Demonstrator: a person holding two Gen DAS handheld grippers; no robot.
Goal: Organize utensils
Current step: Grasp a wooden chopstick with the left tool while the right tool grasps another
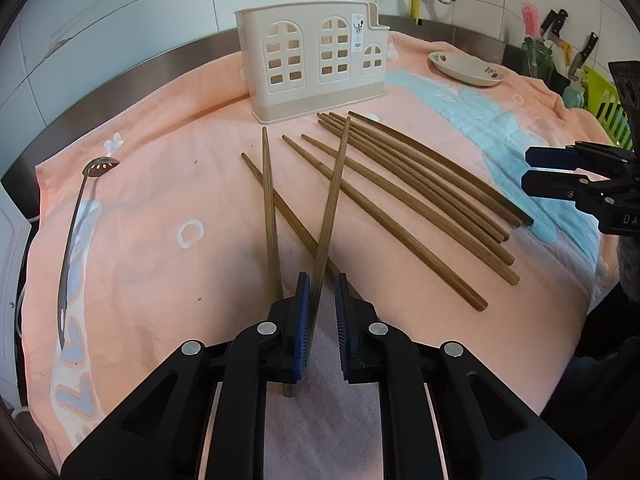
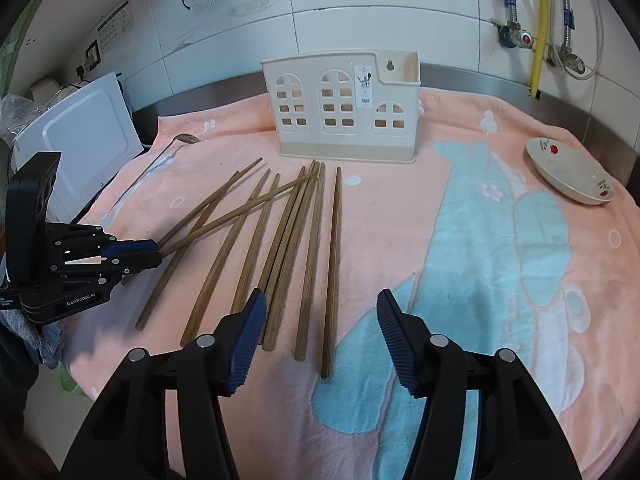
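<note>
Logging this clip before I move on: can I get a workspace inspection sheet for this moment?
Surface: pink towel over a steel counter.
Job's things: cream holder upright at the back; loose chopsticks lying on the towel; slotted spoon at the left edge.
Clutter: flowered dish.
Grippers: left tool shut on two chopsticks; right tool open, above the loose chopsticks.
Cables: hoses on the wall.
Surroundings: tiled wall, white appliance, knives.

Left gripper (image 1: 322,300) low at the near edge, pointing forward, blue pads (image 1: 303,320) narrowed to a slim gap, closed on a chopstick (image 1: 330,208) which sticks out ahead between them. Right gripper (image 2: 322,336) held to the right, also pointing forward, fingers (image 2: 248,336) spread wide apart, nothing between them, hanging a little above the surface.
</note>
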